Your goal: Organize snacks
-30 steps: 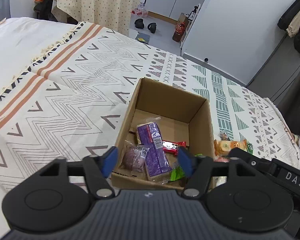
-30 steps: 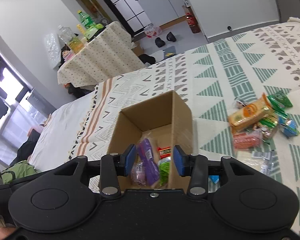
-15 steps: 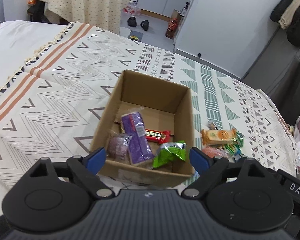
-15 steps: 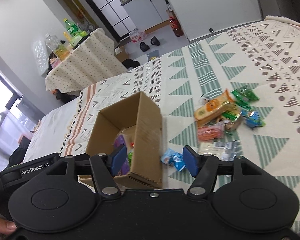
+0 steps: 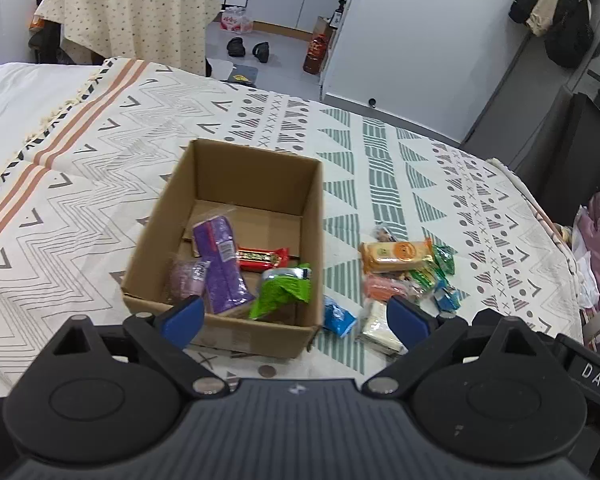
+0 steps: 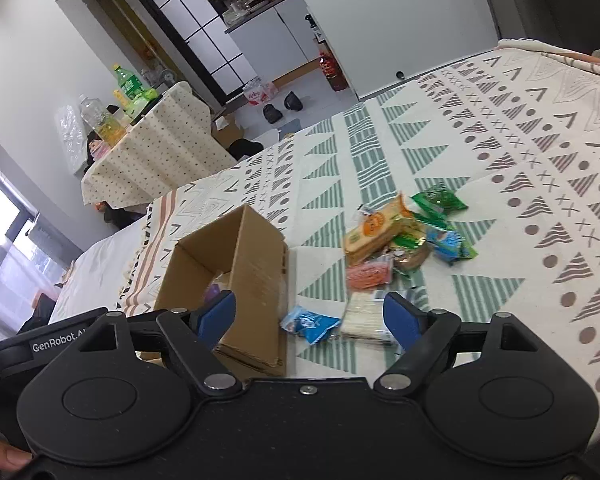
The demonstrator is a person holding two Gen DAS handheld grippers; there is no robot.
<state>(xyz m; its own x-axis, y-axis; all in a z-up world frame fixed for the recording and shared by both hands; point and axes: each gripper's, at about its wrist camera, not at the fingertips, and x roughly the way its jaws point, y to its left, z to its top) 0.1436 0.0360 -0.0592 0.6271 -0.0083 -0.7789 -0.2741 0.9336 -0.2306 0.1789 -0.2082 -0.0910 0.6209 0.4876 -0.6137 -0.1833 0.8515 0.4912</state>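
An open cardboard box (image 5: 256, 184) (image 6: 256, 264) sits on a patterned bedspread. Inside lie a purple packet (image 5: 220, 264), a red bar (image 5: 262, 258), a pink packet (image 5: 186, 278) and a green packet (image 5: 284, 290). To its right is a loose pile: an orange cracker pack (image 5: 396, 254) (image 6: 374, 232), a blue packet (image 5: 338, 316) (image 6: 308, 322), a white pack (image 5: 378, 326) (image 6: 364, 316) and green sweets (image 6: 438, 198). My left gripper (image 5: 296, 316) hangs open above the box's near edge. My right gripper (image 6: 310, 318) is open over the blue packet, holding nothing.
The bedspread (image 5: 80, 152) stretches far to the left. A table with a dotted cloth (image 5: 140, 12) (image 6: 156, 148) stands beyond the bed, with shoes (image 5: 248, 48) and a bottle (image 5: 316, 54) on the floor. Clothes hang at the right wall (image 5: 560, 12). A hand (image 6: 0, 456) shows at bottom left.
Both grippers opened wider and pulled back from the box. The green packet now lies in the box. The right gripper swung right, toward the loose pile.
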